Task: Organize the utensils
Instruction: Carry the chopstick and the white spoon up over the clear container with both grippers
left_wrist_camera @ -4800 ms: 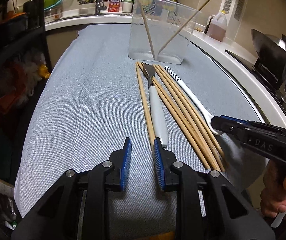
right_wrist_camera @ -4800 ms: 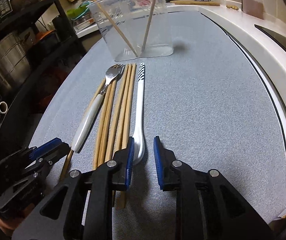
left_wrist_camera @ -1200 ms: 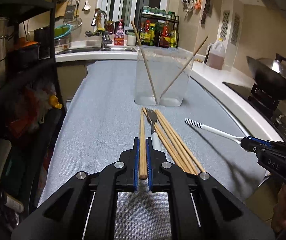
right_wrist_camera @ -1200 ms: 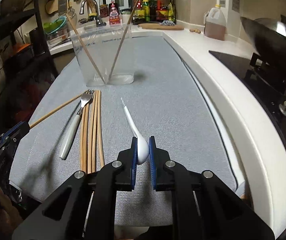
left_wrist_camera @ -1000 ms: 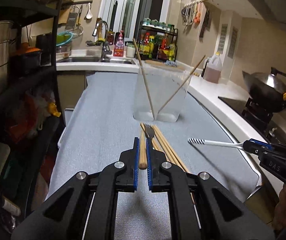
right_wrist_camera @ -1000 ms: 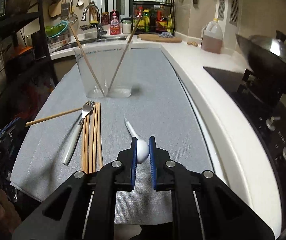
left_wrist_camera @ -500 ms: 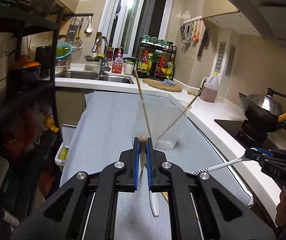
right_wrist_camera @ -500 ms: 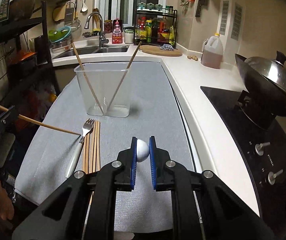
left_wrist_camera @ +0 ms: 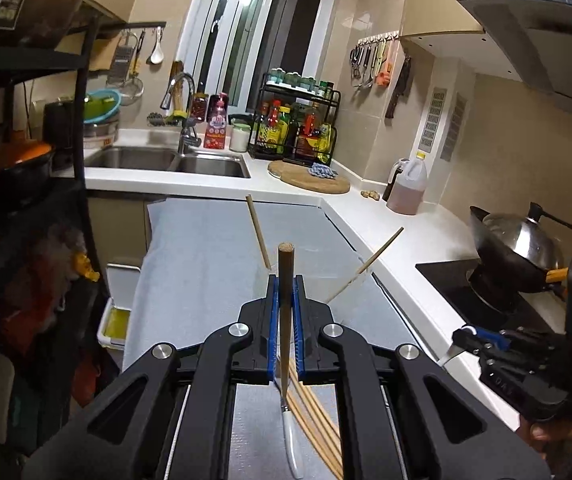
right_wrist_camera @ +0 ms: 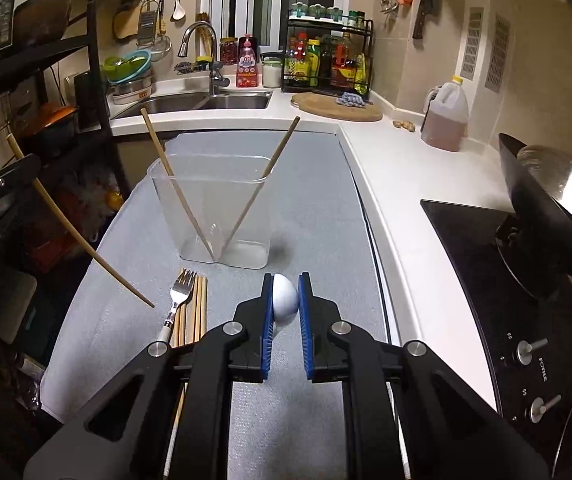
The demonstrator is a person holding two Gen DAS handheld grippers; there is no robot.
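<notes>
Two chopsticks (right_wrist_camera: pixel 182 196) are already standing in the clear container (right_wrist_camera: pixel 210 216) toward the desk's (right_wrist_camera: pixel 318 216) far edge. Left claw (left_wrist_camera: pixel 285 304) is gripping a third chopstick (left_wrist_camera: pixel 285 320), right claw (right_wrist_camera: pixel 285 304) a white spoon (right_wrist_camera: pixel 284 300); fork (right_wrist_camera: pixel 178 300) and remaining chopsticks (right_wrist_camera: pixel 198 312) are lying near the front edge, awaiting sorting.

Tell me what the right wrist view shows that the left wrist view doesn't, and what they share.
Only the right wrist view shows the clear container whole, the fork's tines, and the white spoon bowl clamped in the right gripper. Only the left wrist view shows the left gripper shut on its chopstick close up, pointing steeply up. Both show two chopsticks leaning in the container, the loose chopsticks on the grey mat, and the wok.
</notes>
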